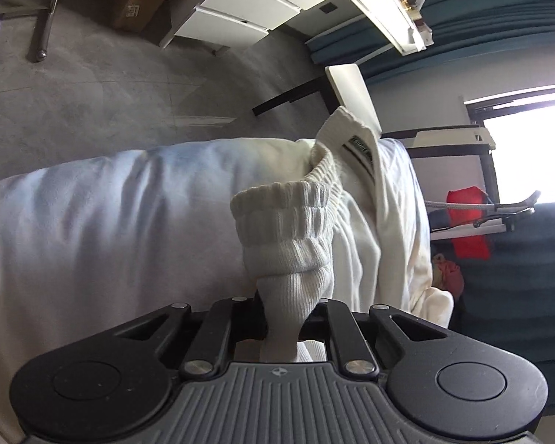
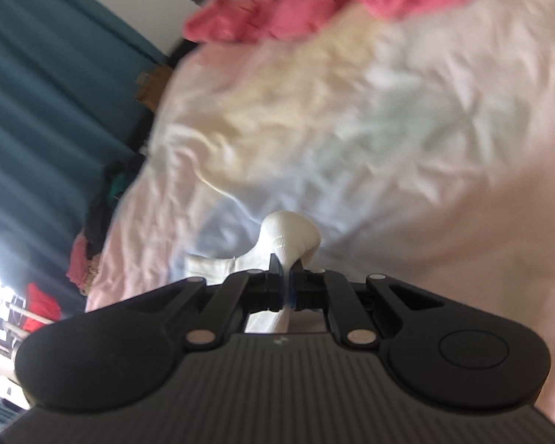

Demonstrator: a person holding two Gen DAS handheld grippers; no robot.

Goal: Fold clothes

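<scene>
Left gripper (image 1: pixel 283 318) was pinching the ribbed cuff (image 1: pixel 288 229) of a white sweater (image 1: pixel 129 222); jaws pressed onto the knit. The garment ran forward and left from the fingers, collar (image 1: pixel 346 137) and label beyond the cuff, body hanging clear of the grey floor (image 1: pixel 92 92). Right gripper (image 2: pixel 286 288) was clamped on a small white bunch of fabric (image 2: pixel 290 235), probably the same sweater; that view was blurred, can't confirm. Ahead of it lay the white bed sheet (image 2: pixel 388 129), with a pink garment (image 2: pixel 314 3) at the far edge. Judgement: both grips look equally committed; the sweater looks ready to be laid along the sheet. No containers visible.
</scene>
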